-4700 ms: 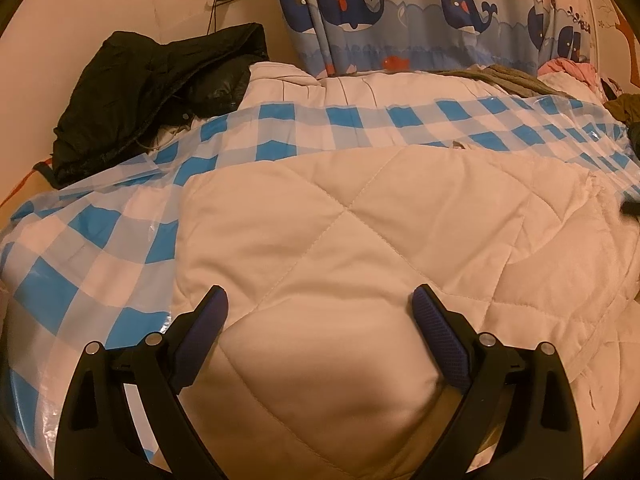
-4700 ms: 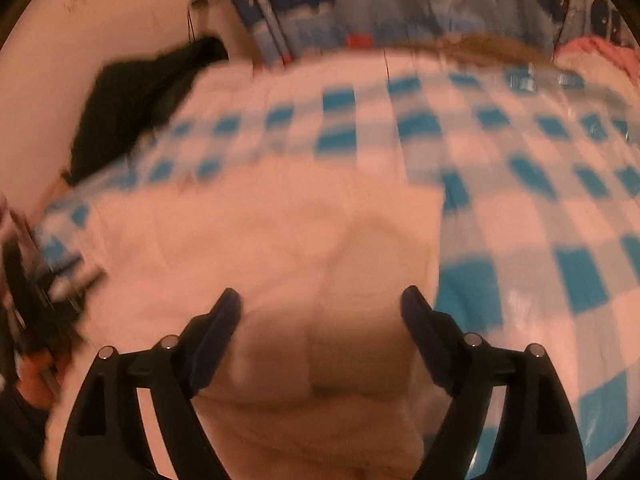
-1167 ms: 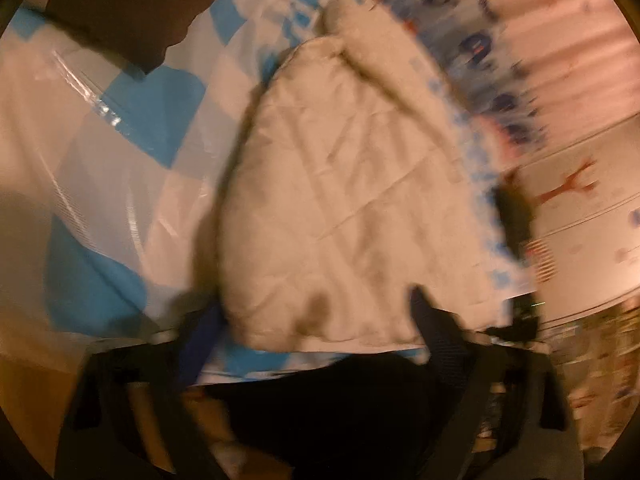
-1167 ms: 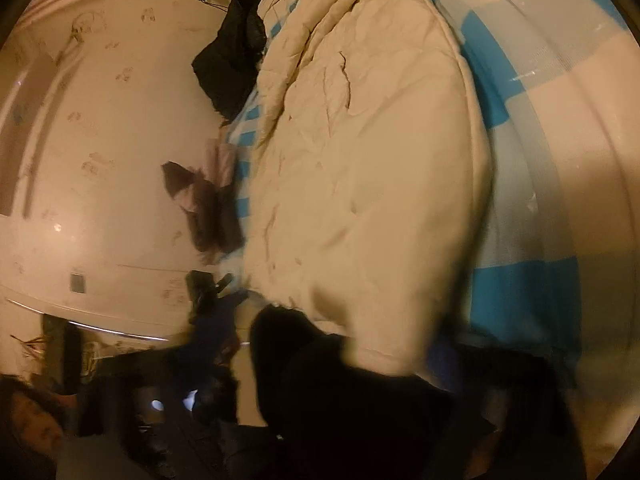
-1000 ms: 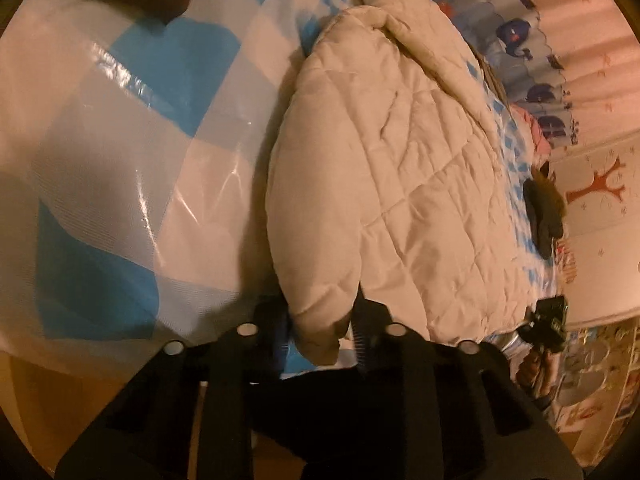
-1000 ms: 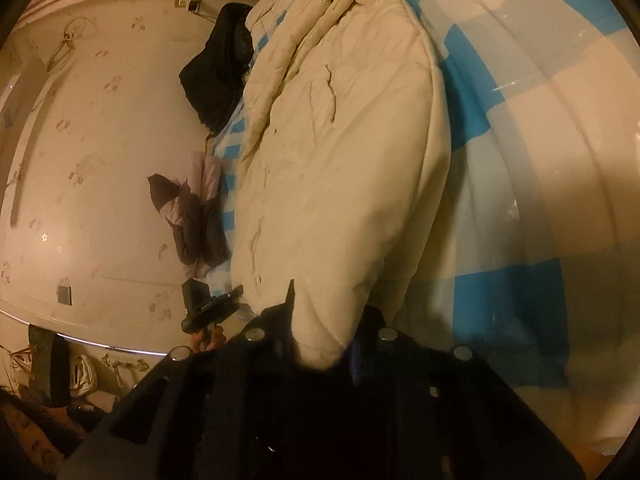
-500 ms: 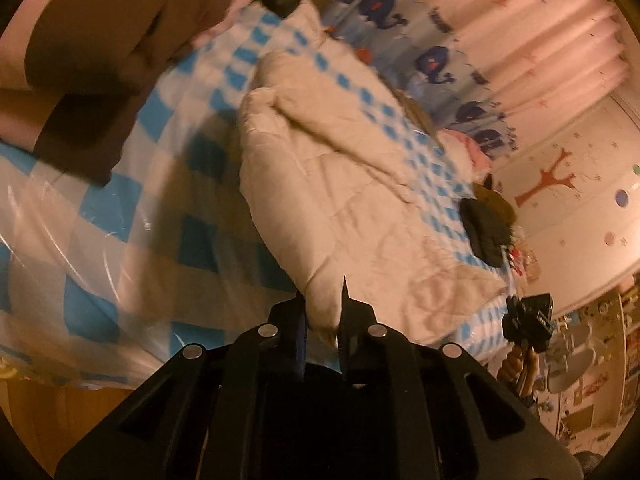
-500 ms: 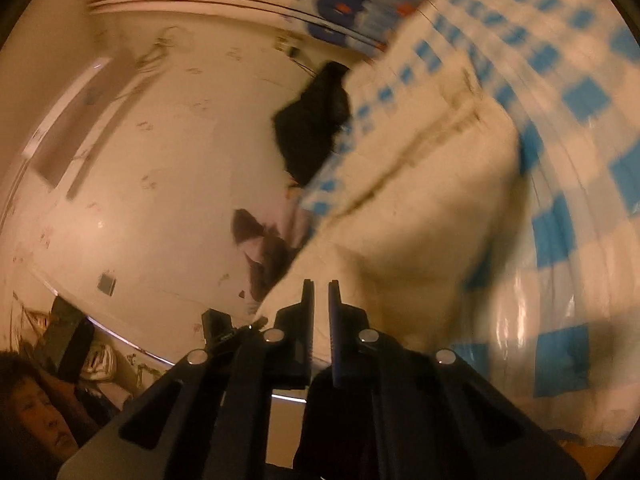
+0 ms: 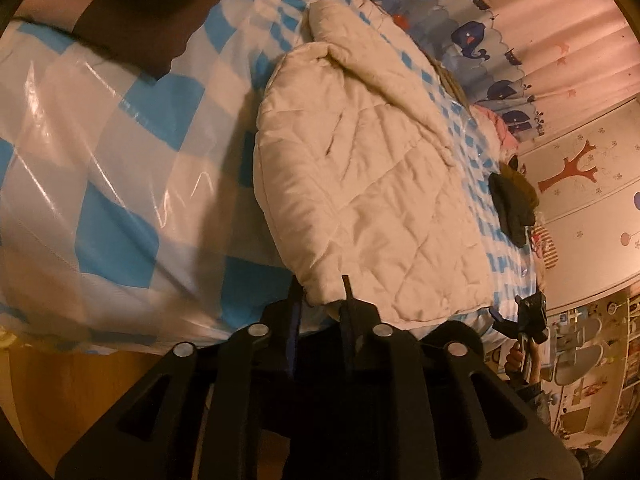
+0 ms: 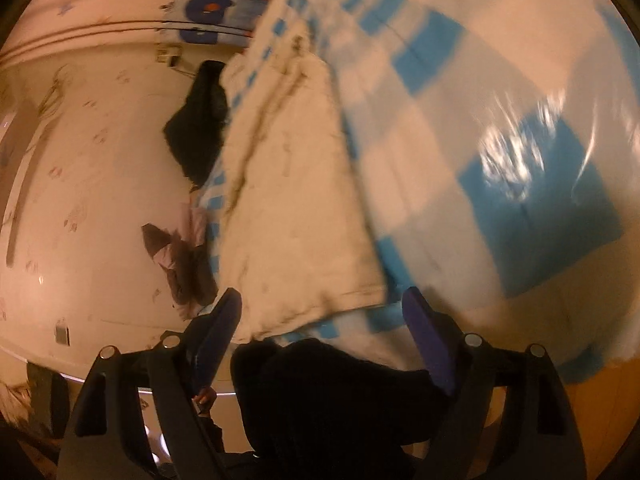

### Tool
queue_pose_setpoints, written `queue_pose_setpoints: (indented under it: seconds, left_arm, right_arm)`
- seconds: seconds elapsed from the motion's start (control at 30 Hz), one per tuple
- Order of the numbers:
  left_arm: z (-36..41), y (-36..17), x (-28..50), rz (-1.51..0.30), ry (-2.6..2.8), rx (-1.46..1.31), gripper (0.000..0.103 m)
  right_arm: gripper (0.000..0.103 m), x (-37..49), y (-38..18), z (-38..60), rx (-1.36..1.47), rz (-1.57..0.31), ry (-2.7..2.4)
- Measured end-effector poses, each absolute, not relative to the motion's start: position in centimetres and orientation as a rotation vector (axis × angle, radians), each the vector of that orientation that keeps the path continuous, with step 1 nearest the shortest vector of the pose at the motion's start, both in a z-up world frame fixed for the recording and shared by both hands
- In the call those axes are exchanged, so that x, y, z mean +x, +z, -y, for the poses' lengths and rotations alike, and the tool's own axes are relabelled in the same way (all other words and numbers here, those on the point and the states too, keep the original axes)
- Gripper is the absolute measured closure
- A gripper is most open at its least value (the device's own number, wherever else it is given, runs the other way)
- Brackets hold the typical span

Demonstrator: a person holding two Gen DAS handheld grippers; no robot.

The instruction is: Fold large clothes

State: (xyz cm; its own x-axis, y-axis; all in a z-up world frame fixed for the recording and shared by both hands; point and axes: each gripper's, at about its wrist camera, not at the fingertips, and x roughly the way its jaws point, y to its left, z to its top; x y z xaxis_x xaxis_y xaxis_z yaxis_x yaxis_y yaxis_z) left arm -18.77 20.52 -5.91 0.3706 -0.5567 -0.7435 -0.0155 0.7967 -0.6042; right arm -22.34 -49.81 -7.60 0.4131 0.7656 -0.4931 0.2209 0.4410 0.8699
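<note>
- A cream quilted coat (image 9: 372, 184) is seen lying folded on a bed covered by a blue-and-white checked plastic sheet (image 9: 120, 168); the sheet is glossy and catches the light.
- In the left wrist view, the near corner of the coat's hem is caught between the two fingers of the left gripper (image 9: 320, 304). The fingers are set close together with the fabric between them, and the jaws are opening slightly; the cloth appears to be pinched by the pads at this moment.
- In the right wrist view, which is blurred, the right gripper (image 10: 322, 320) is shown with its fingers spread wide and opening. Nothing is held between them; the near edge of the coat (image 10: 296, 200) is seen just beyond the fingertips, not touched by either pad.
- The right gripper is also visible far to the right in the left wrist view (image 9: 528, 316), held in a hand beside the bed's edge.
- A dark brown garment (image 9: 132, 8) is laid on the sheet at the upper left of the left wrist view, apart from the coat.
- A small dark bundle of clothing (image 9: 512, 204) rests on the far side of the bed, beyond the coat.
- A curtain printed with blue whales (image 9: 460, 20) is hung behind the bed.
- A black jacket (image 10: 200, 120) is heaped at the bed's far corner against the wall in the right wrist view.
</note>
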Motion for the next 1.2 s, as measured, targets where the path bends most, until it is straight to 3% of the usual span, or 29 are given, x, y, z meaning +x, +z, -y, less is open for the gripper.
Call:
queue_pose_setpoints:
  seconds: [0.27, 0.3, 0.33, 0.37, 0.4, 0.43, 0.47, 0.57, 0.97, 1.1, 1.2]
  left_arm:
    - [-20.8, -8.2, -17.2, -1.179, -0.330, -0.595, 0.058]
    - [-20.8, -8.5, -17.0, -1.184, -0.325, -0.601, 0.056]
    - [-20.7, -8.8, -16.9, -1.187, -0.323, -0.605, 0.055]
    - [-20.6, -9.1, -16.7, -1.190, -0.324, -0.610, 0.055]
    - [-20.4, -9.3, -16.6, -1.191, -0.322, -0.617, 0.055]
    - [-20.4, -9.4, -16.5, -1.189, -0.322, -0.621, 0.063]
    - [-20.4, -9.5, -16.5, -1.186, -0.325, -0.627, 0.087]
    - [-20.0, -8.9, -16.6, -1.173, -0.326, -0.646, 0.091]
    - [-18.2, 3.8, -21.1, -0.970, -0.519, -0.637, 0.093]
    - [-18.2, 4.3, -24.1, -0.999, -0.547, -0.566, 0.092]
    - [-18.7, 0.5, -26.0, -1.097, -0.513, -0.492, 0.077]
  right_arm:
    - [0.026, -19.4, -8.1, 46.6, 1.071, -1.138, 0.515]
    - [0.040, -19.1, -8.2, 46.6, 1.069, -1.139, 0.502]
    - [0.069, -18.8, -8.4, 46.5, 1.068, -1.144, 0.491]
    - [0.081, -18.7, -8.6, 46.4, 1.072, -1.146, 0.489]
    - [0.085, -18.7, -8.7, 46.3, 1.070, -1.143, 0.486]
    - [0.087, -18.7, -8.6, 46.0, 1.053, -1.140, 0.486]
    - [0.088, -18.8, -8.2, 45.6, 1.040, -1.122, 0.489]
    - [0.090, -19.2, -6.6, 45.2, 1.069, -1.038, 0.508]
    - [0.092, -21.6, 3.8, 44.5, 1.045, -0.821, 0.653]
    - [0.092, -25.8, 4.4, 45.3, 1.012, -0.866, 0.653]
    - [0.088, -27.7, 1.7, 45.4, 0.965, -0.992, 0.593]
